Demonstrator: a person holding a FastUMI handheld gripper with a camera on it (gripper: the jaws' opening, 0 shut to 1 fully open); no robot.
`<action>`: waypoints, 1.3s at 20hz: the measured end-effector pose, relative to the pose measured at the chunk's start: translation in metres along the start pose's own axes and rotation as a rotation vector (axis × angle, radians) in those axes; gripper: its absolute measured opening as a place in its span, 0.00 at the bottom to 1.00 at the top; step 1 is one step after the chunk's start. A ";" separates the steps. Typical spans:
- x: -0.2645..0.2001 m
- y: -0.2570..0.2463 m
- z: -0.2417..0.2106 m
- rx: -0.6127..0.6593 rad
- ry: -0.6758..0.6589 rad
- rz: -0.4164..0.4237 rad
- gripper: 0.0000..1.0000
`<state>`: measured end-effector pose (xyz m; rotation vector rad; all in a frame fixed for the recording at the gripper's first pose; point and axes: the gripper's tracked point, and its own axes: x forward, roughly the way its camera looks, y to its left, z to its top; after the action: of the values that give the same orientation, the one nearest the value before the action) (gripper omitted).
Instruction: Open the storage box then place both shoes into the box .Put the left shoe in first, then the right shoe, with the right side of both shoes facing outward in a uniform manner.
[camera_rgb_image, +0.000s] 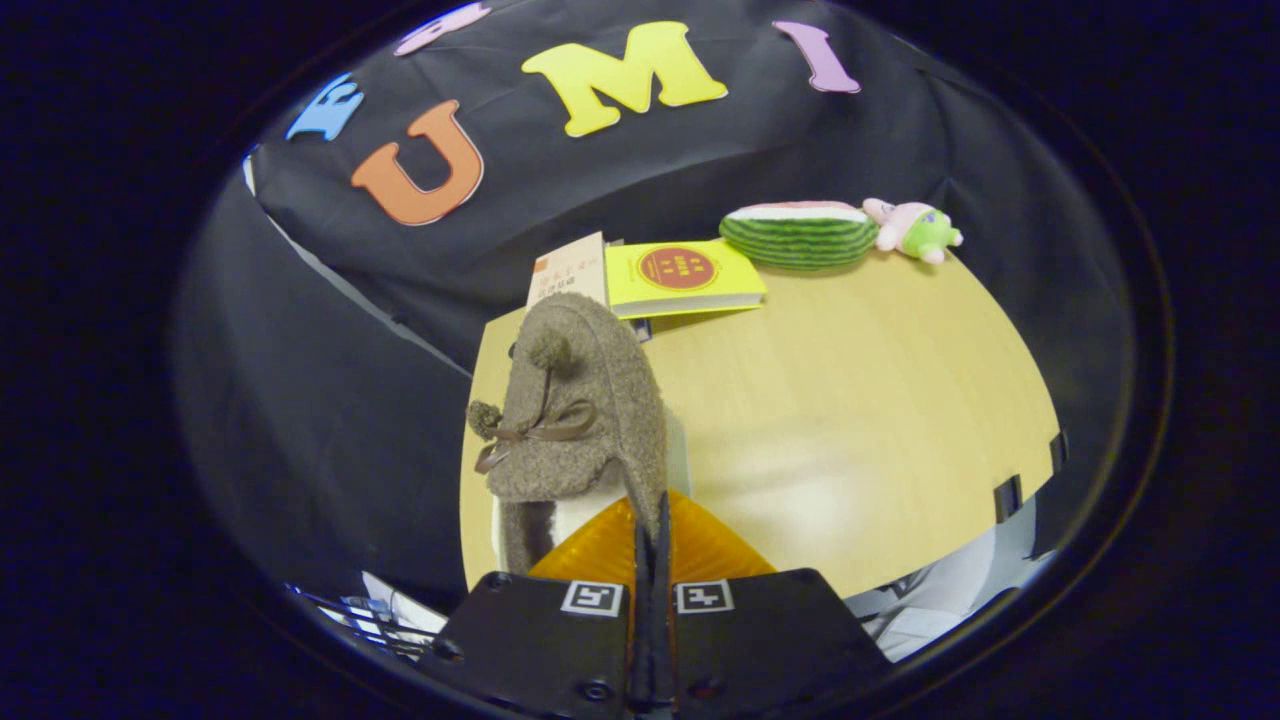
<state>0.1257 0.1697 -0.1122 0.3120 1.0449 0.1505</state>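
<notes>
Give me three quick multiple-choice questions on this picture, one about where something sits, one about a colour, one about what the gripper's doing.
1. The watermelon slice toy lies
A. at the table's far edge
B. between the fingers
C. on the book

2. The book cover is mainly
A. blue
B. yellow
C. white

3. The gripper is
A. wide open
B. shut on the book
C. shut on the brown shoe

A: it sits far beyond the fingers, beside a plush toy.
B: yellow with a red circle.
C: both orange fingers pinch the shoe's rim.
</notes>
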 end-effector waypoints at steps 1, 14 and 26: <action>0.009 0.007 -0.004 0.005 0.002 0.011 0.06; 0.089 0.020 -0.035 0.108 -0.006 0.101 0.10; -0.025 -0.023 0.057 -0.038 -0.393 0.008 1.00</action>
<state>0.1618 0.1305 -0.0727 0.2966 0.6515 0.1107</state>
